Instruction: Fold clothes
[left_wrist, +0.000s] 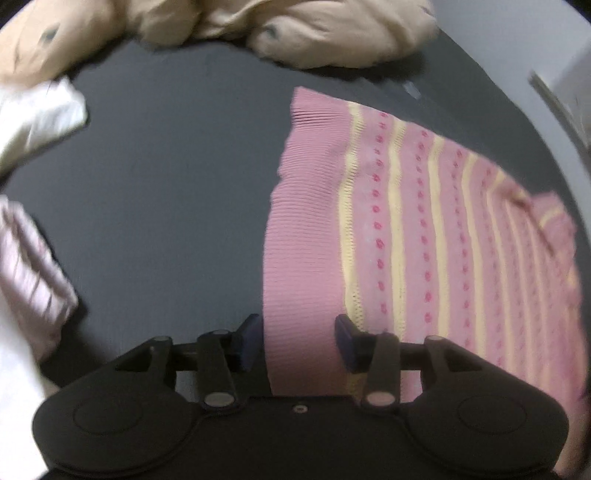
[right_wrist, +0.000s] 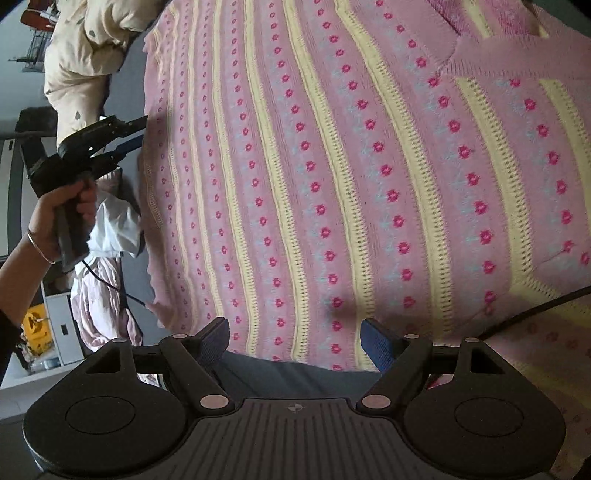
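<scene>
Sweater (left_wrist: 406, 229) hem ribbing lies between the left gripper (left_wrist: 299, 339) pads, low centre of frame; jaws partly spread, not yet pinching. Close squarely on the rib, catching both layers. Right gripper (right_wrist: 295, 343) hangs spread over the near edge, bottom centre. Sweater lies flat on the dark table (left_wrist: 166, 184).

both grippers (left_wrist: 295, 339) (right_wrist: 295, 343) angled down — jaws apart

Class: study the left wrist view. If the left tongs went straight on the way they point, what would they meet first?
Most likely the ribbed hem of the pink striped sweater, already lying between the left tongs; the dark table is underneath.
</scene>
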